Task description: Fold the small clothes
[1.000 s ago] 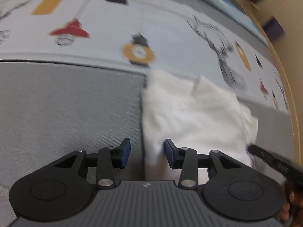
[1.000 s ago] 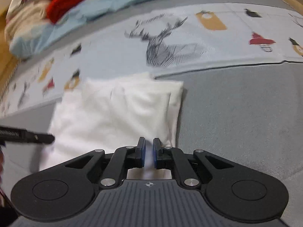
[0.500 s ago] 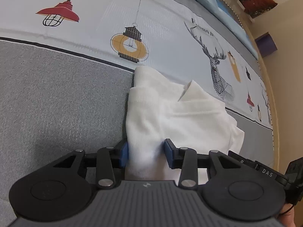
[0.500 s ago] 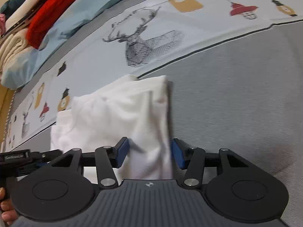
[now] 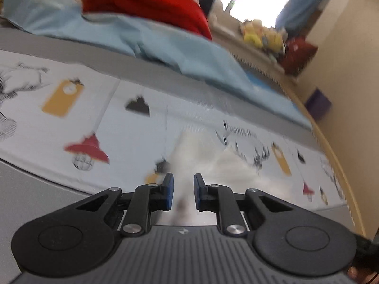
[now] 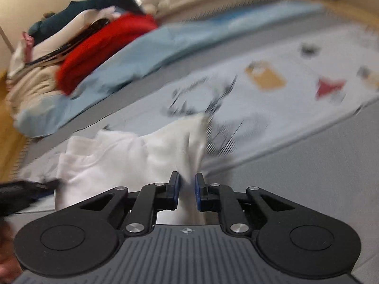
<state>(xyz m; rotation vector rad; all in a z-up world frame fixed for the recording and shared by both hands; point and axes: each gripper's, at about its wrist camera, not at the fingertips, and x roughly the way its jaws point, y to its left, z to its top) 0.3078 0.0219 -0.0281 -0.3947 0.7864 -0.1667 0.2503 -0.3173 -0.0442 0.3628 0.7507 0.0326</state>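
A small white garment (image 6: 123, 151) lies bunched on the printed sheet (image 6: 284, 99), its right edge pulled up into a peak. My right gripper (image 6: 187, 189) has that edge between its blue pads, and its jaws are closing on the cloth. In the left wrist view the same white garment (image 5: 201, 149) is blurred and runs up from my left gripper (image 5: 182, 190). The left jaws are also closing, with a strip of cloth pinched between the pads. The left gripper's black body (image 6: 23, 189) shows at the left edge of the right wrist view.
A heap of clothes with a red knit (image 5: 146, 0) sits on a light blue blanket (image 5: 165, 47) at the back. The grey bed cover (image 6: 308, 177) spreads to the right. A wooden bed edge (image 5: 331, 142) curves along the far right, with plush toys (image 5: 260, 35) behind it.
Both grippers have narrowed onto the garment's near edges and risen, tilting upward so the far heap of clothes came into view. The garment's edges lift with them.
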